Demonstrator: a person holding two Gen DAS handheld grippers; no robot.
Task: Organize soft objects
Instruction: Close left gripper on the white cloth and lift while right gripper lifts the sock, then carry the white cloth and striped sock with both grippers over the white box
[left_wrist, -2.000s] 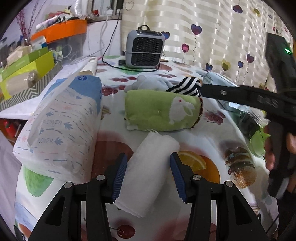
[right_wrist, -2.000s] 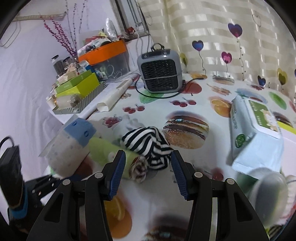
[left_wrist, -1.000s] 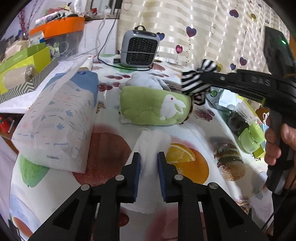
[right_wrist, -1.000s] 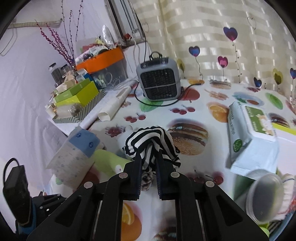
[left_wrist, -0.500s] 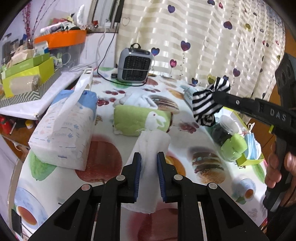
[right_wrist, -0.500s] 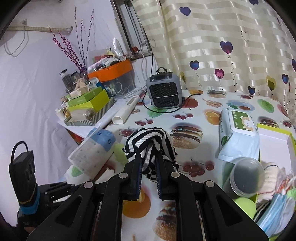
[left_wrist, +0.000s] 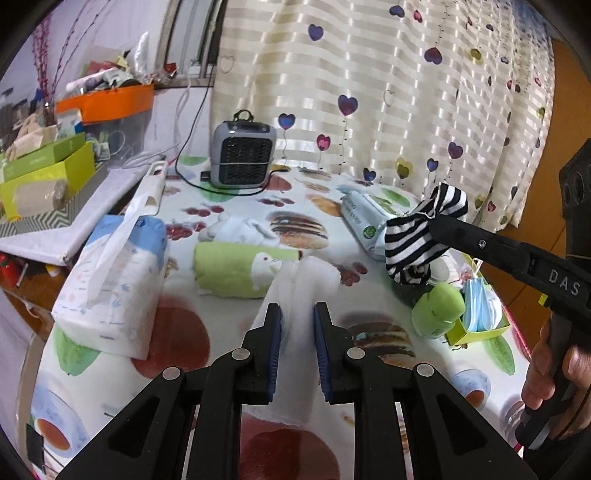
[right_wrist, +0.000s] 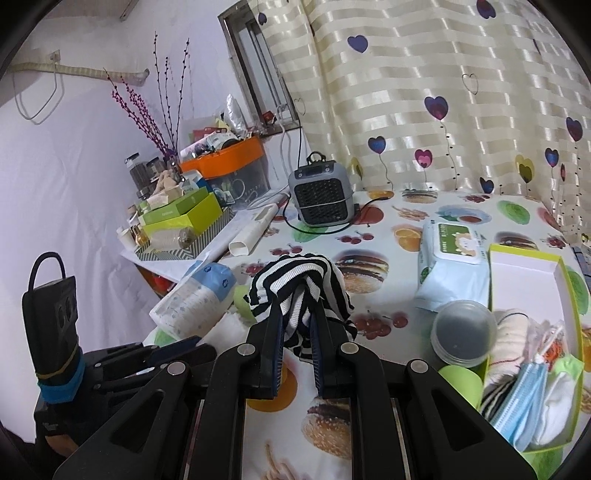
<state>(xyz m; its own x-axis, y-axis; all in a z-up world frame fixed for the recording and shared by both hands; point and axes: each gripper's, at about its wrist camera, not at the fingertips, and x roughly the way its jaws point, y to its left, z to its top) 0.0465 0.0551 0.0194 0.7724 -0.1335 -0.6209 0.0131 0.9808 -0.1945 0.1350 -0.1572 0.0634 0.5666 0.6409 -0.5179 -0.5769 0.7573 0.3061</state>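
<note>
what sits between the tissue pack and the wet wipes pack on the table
In the left wrist view, the rolled green rabbit towel lies between the tissue pack and the wet wipes pack, with a small white plush just behind it.

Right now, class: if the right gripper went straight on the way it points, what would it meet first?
Beyond the striped sock it already grips, the right gripper seems aimed at the bare tablecloth, short of the grey heater. Depth is hard to judge; the sock hides part of the line.

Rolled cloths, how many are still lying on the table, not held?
1: the green rabbit roll lies beside the tissue pack. More may be hidden. The white roll and striped cloth are held.
</note>
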